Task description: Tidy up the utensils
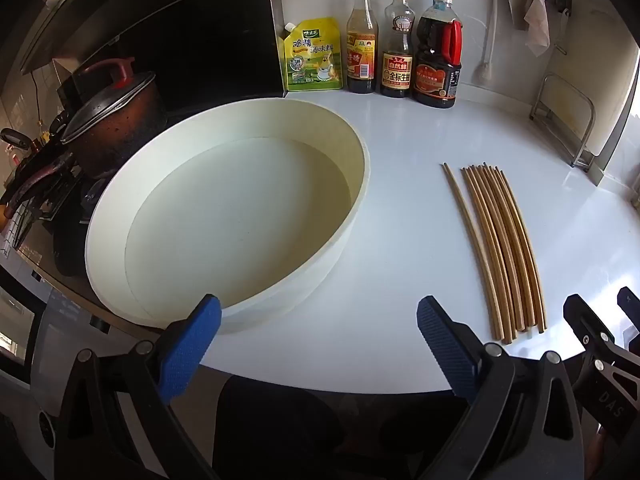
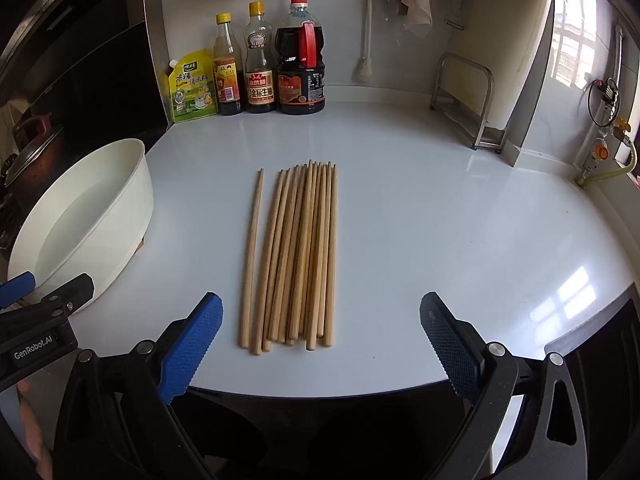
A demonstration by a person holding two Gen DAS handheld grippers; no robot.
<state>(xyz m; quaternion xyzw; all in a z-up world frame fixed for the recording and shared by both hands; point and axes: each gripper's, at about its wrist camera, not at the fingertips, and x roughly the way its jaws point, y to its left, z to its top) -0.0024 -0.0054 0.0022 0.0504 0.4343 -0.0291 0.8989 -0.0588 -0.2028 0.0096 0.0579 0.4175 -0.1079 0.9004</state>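
Observation:
Several wooden chopsticks (image 2: 298, 256) lie side by side on the white counter, one (image 2: 252, 256) slightly apart on the left. They also show in the left wrist view (image 1: 500, 248), to the right. A wide white basin (image 1: 224, 208) stands left of them, seemingly holding clear water; it also shows in the right wrist view (image 2: 80, 216). My left gripper (image 1: 318, 320) is open and empty at the basin's near rim. My right gripper (image 2: 320, 320) is open and empty just in front of the chopsticks' near ends.
Three sauce bottles (image 2: 300, 60) and a yellow seasoning pouch (image 2: 192, 88) stand at the back wall. A metal rack (image 2: 468, 100) is at the back right. A dark pot with lid (image 1: 112, 120) sits on the stove to the left. The counter's front edge (image 2: 320, 394) is near.

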